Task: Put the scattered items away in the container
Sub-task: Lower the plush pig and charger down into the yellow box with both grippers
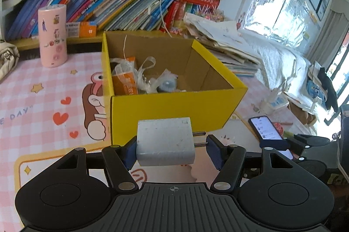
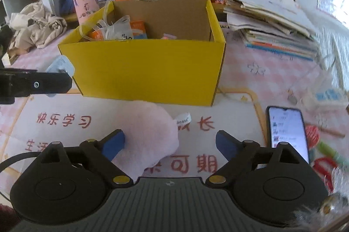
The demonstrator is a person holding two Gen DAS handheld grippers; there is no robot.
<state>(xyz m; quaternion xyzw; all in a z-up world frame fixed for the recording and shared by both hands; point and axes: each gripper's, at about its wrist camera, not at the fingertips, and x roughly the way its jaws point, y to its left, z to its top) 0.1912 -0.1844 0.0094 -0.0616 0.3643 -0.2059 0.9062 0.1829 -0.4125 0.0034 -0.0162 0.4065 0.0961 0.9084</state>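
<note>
Left gripper clamps a white plastic plug-in charger block, held near the open yellow cardboard box. Right gripper stands wide, its left pad touching a pale pink fluffy cloth lying on the mat just near of the box.

A yellow cardboard box with a brown inside stands open on the pink checked table mat. In it lie an orange packet, a crinkly clear plastic bag with ribbon handles and a small bluish round thing. A white square plug charger with two metal pins pointing right is up off the mat, just in front of the box. A soft pale pink cloth with a white tag lies on the mat near the box's front wall.
</note>
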